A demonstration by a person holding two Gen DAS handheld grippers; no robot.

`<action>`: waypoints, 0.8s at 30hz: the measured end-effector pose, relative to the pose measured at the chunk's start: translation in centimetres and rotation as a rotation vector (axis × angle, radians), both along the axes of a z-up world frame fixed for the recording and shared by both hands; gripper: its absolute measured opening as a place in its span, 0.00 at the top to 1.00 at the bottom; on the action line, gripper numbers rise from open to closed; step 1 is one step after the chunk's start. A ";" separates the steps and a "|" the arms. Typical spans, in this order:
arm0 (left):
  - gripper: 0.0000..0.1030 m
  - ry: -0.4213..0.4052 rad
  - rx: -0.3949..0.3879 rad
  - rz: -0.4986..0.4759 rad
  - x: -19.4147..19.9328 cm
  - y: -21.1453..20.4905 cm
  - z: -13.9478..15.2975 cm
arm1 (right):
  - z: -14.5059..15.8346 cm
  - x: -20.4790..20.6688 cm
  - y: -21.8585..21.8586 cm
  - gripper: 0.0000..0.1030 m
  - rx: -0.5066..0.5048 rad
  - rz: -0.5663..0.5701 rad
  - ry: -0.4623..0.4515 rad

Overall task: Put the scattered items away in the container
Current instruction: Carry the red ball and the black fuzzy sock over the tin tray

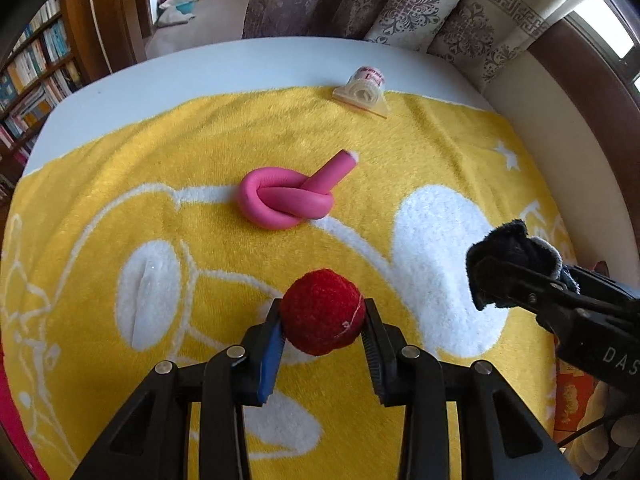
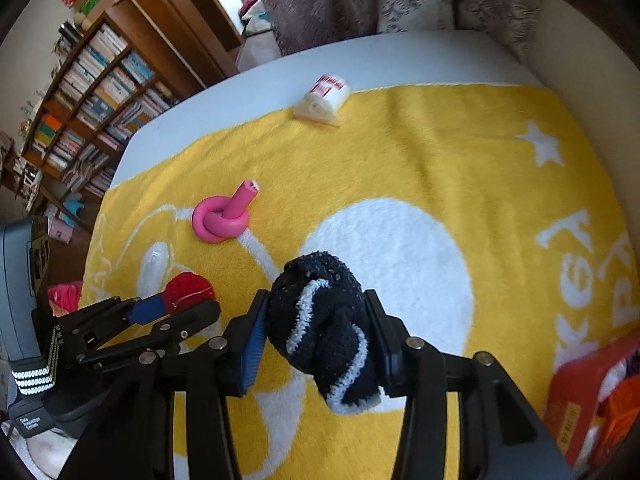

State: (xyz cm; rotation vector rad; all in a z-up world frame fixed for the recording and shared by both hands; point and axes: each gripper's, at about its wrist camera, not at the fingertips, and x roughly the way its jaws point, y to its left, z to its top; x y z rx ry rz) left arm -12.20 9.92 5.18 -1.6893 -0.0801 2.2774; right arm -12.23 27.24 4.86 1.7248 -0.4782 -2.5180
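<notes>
My left gripper (image 1: 323, 316) is shut on a red fuzzy ball (image 1: 322, 310) and holds it above the yellow towel (image 1: 160, 152). My right gripper (image 2: 316, 320) is shut on a rolled black sock with a white stripe (image 2: 324, 320), also held above the towel. The sock shows at the right of the left wrist view (image 1: 508, 256); the ball shows at the left of the right wrist view (image 2: 190, 288). A knotted pink foam tube (image 1: 286, 198) lies mid-towel. A white clip with a red label (image 1: 364, 90) lies at the towel's far edge. A red container (image 2: 596, 392) sits at the near right.
The yellow towel with white cartoon shapes covers a pale table (image 1: 200, 68). Patterned curtains (image 1: 420, 4) hang behind the table. A bookshelf (image 2: 92, 92) stands at the left. A clear small object (image 1: 148, 280) lies on the towel's white patch at the left.
</notes>
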 end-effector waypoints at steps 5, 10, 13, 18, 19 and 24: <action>0.63 0.027 -0.003 -0.019 1.4 1.6 1.6 | 1.4 2.5 1.3 0.52 -0.007 -0.024 0.026; 0.63 0.049 0.000 -0.050 3.2 3.6 3.1 | 3.2 5.1 2.2 0.52 -0.009 -0.041 0.058; 0.63 0.066 0.005 -0.077 4.6 5.2 4.3 | 4.4 6.9 3.2 0.52 -0.007 -0.056 0.083; 0.63 0.092 0.016 -0.127 6.6 8.3 6.0 | 6.3 10.1 5.4 0.52 -0.005 -0.097 0.124; 0.63 0.100 0.019 -0.142 7.1 9.2 6.5 | 6.6 10.8 5.9 0.52 -0.004 -0.106 0.131; 0.63 0.123 0.034 -0.204 9.3 13.0 7.9 | 7.9 14.7 8.9 0.52 0.003 -0.157 0.162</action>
